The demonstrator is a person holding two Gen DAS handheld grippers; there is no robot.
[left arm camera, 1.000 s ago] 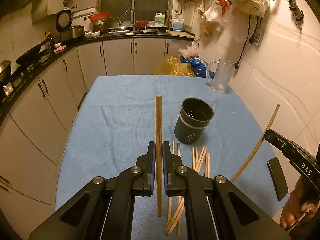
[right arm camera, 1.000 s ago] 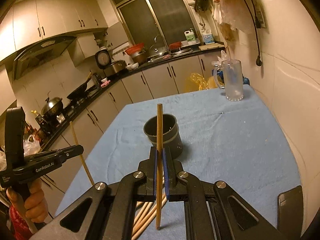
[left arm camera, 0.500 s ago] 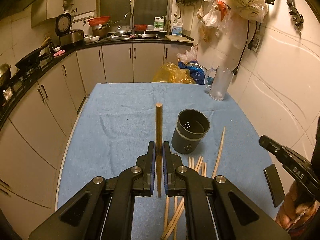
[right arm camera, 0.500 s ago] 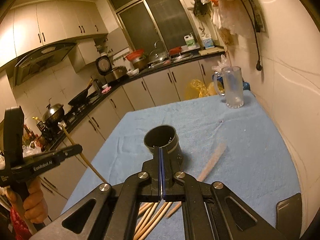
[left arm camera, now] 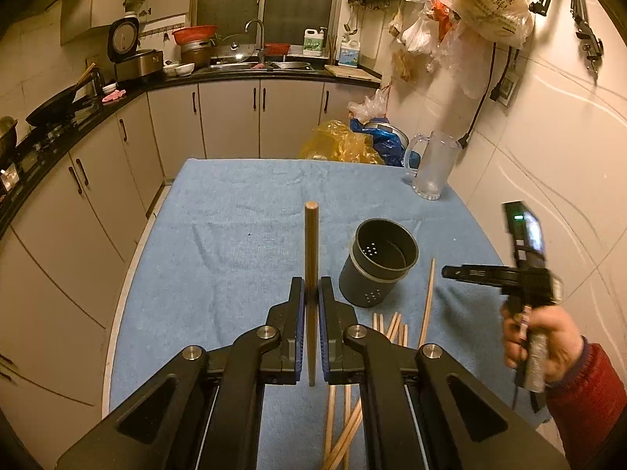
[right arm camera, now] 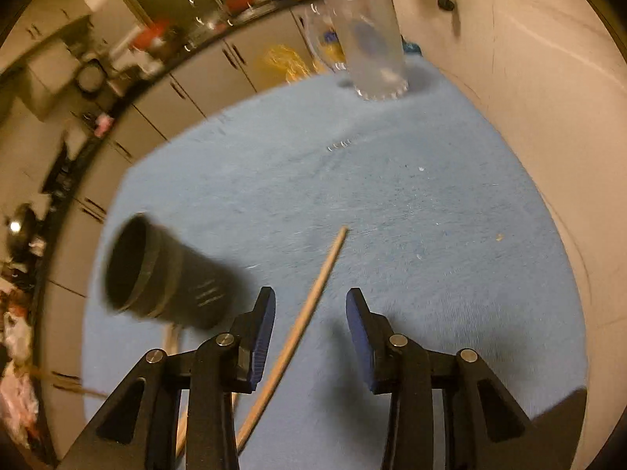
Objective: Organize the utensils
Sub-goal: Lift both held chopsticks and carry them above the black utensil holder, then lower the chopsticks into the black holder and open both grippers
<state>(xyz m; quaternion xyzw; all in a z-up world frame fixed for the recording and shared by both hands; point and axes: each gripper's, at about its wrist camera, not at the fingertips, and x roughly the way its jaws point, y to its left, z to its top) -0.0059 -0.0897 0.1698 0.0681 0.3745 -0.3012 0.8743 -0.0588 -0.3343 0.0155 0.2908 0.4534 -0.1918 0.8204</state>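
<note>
My left gripper [left arm camera: 311, 288] is shut on a wooden chopstick [left arm camera: 311, 250] that stands upright between its pads. To its right a dark grey utensil holder [left arm camera: 378, 264] stands on the blue cloth [left arm camera: 235, 235], with nothing visible inside it. Several loose chopsticks [left arm camera: 390, 323] lie in front of the holder, and one chopstick [left arm camera: 428, 297] lies at its right. My right gripper [right arm camera: 309, 305] points down at the cloth. Its jaws are opening, and a chopstick [right arm camera: 313, 297] lies on the cloth between them, touching neither pad. The holder [right arm camera: 164, 274] is to its left.
A clear glass mug [left arm camera: 431, 168] stands at the cloth's far right corner, close to the wall. A dark flat object [right arm camera: 564, 423] lies at the near right. Plastic bags [left arm camera: 345, 143] sit behind the table. Kitchen cabinets run along the left.
My right gripper let its chopstick drop onto the cloth right of the holder, then swung down over it with its jaws parting. The left gripper kept still with its chopstick.
</note>
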